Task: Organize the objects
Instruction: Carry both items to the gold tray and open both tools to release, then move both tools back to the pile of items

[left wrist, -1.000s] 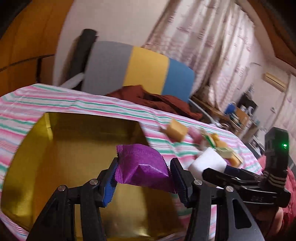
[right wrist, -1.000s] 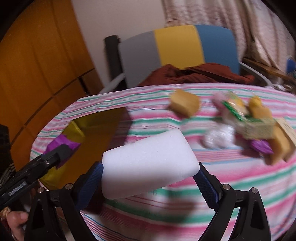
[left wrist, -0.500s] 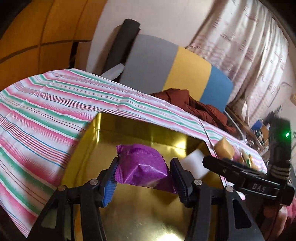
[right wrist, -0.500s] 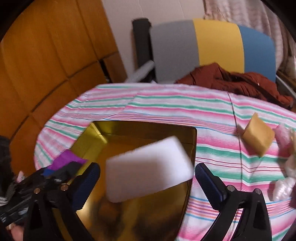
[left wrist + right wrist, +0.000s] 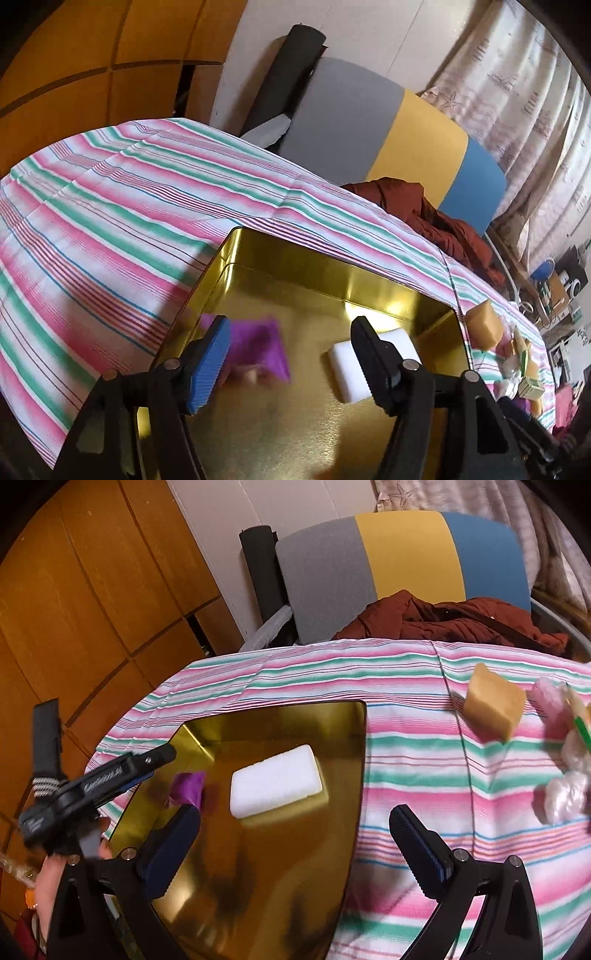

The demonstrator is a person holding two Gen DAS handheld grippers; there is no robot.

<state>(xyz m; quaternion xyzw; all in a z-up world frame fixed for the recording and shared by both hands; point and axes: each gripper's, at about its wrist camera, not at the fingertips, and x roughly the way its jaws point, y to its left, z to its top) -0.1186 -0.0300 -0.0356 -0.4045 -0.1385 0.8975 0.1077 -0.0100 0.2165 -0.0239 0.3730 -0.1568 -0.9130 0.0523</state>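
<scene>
Left wrist view showed the left gripper (image 5: 291, 354) low over the gold tin (image 5: 332, 273), its jaws having just been opening — the purple packet (image 5: 258, 347) lay blurred below them, free of the pads, over the tin's floor. Just to the right, the white foam block (image 5: 347, 365) rested inside the tin, partly hidden by the right finger. From the right wrist view, the right gripper (image 5: 295, 845) stood with jaws wide apart and nothing between them, above the tin's near edge. Beyond the tin, on the striped tablecloth (image 5: 406, 746), a yellow sponge (image 5: 491, 705) sat apart, and a few pale wrapped items (image 5: 561, 797) lay near the right border. Farther back were a brown garment (image 5: 443, 620) and a chair back in grey, yellow and blue (image 5: 406, 561).
</scene>
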